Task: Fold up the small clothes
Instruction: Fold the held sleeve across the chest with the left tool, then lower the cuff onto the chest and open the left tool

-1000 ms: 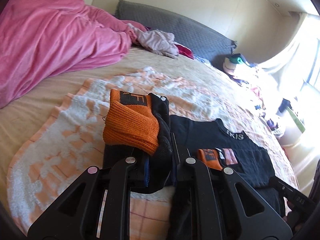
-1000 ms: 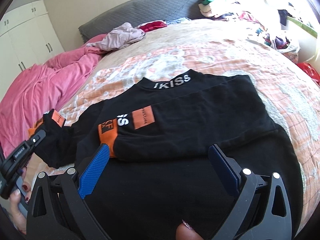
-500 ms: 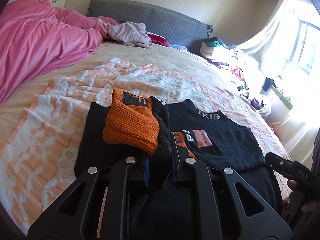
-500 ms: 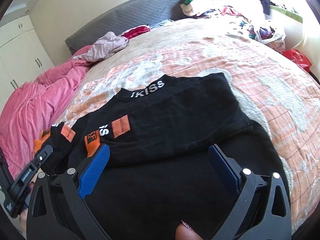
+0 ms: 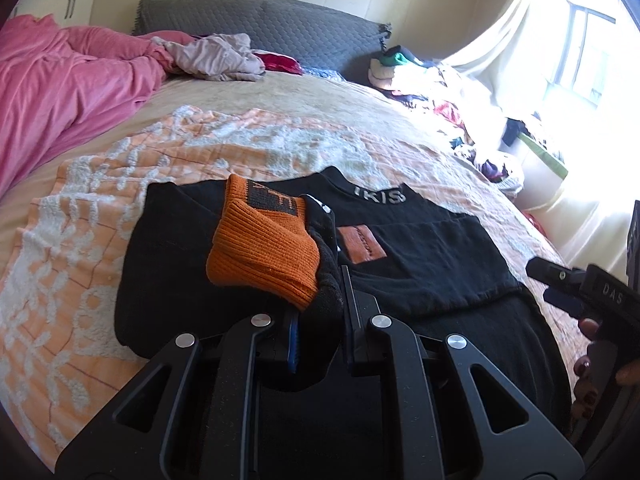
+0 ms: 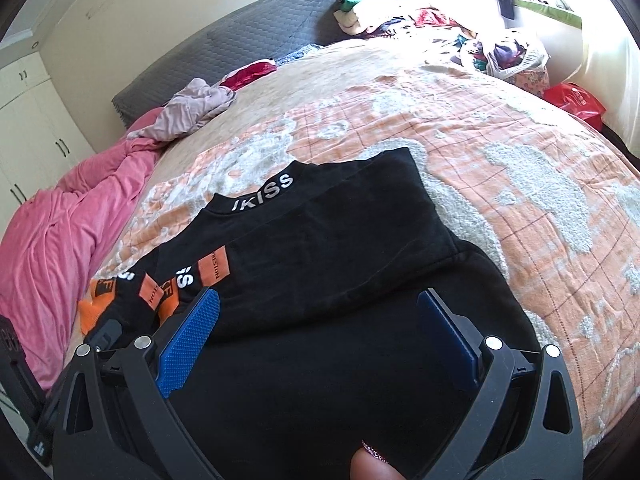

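Ribbed knit orange cuff (image 5: 264,256) on matt black cloth sweatshirt (image 6: 340,240) — tufted, rough bedspread (image 6: 520,184).

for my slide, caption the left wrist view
Left gripper clamps the orange-cuffed sleeve above a black sweatshirt spread on the bed.

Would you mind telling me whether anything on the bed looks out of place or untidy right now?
Mostly the surroundings: a crumpled pale garment lies loose near the headboard, and clothes are heaped at the bed's far corner. The black sweatshirt itself lies flat, mid-fold.
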`<state>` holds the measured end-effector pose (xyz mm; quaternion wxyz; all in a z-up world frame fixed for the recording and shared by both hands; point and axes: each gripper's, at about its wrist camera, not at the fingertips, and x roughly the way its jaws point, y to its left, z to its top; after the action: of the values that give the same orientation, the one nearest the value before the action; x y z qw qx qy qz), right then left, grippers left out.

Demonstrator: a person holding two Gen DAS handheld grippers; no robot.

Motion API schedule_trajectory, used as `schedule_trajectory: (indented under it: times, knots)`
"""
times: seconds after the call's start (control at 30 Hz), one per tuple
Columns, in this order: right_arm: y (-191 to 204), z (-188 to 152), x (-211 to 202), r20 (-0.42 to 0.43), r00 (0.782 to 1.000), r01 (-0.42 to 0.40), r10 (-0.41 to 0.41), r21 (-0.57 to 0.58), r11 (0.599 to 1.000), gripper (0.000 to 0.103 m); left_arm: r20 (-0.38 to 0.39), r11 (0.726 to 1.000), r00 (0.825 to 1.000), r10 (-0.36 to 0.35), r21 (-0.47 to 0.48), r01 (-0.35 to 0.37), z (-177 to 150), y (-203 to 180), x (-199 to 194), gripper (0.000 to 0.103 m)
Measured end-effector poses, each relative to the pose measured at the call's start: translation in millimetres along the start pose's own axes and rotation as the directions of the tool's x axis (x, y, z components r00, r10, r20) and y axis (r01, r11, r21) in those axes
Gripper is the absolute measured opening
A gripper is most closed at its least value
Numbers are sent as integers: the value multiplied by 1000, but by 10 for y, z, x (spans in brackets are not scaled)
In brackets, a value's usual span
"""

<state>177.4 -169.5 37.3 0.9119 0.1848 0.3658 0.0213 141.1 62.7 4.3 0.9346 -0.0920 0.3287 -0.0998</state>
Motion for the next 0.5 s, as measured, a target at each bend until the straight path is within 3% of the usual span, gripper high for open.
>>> schedule_trajectory:
  times: [0.3, 0.43, 0.5]
  knots:
    - [-146, 19, -15, 2, 1000, 14, -14, 49, 999, 98, -83, 992, 989, -119, 41, 122, -88, -203, 161, 13]
    - [-141, 9, 14, -10, 1000, 8, -8, 48, 999, 98, -97, 985, 982, -162, 47, 167, -99, -255, 142, 25]
    - [-125, -5, 35, -22, 1000, -2, 3, 47, 999, 98, -102, 975, 970, -219, 15, 222, -82, -234, 114, 32]
